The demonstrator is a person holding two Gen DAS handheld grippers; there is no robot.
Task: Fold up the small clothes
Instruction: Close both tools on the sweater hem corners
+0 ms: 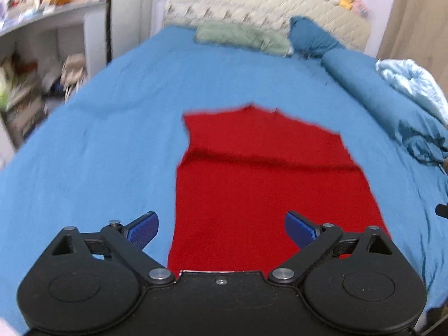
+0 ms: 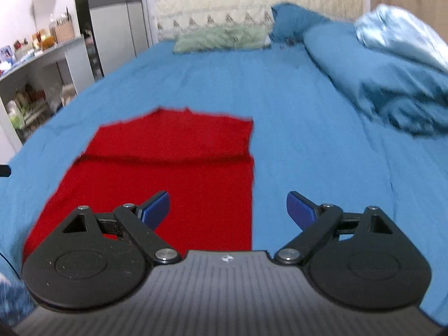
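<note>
A red garment lies flat on the blue bed sheet, with a crease running across its far half. In the right wrist view the red garment lies left of centre on the sheet. My left gripper is open and empty, held above the garment's near left edge. My right gripper is open and empty, held above the garment's near right edge.
A green pillow, a dark blue pillow and a cream headboard are at the far end. A rolled blue duvet with a pale blue blanket lies along the right. Shelves stand to the left.
</note>
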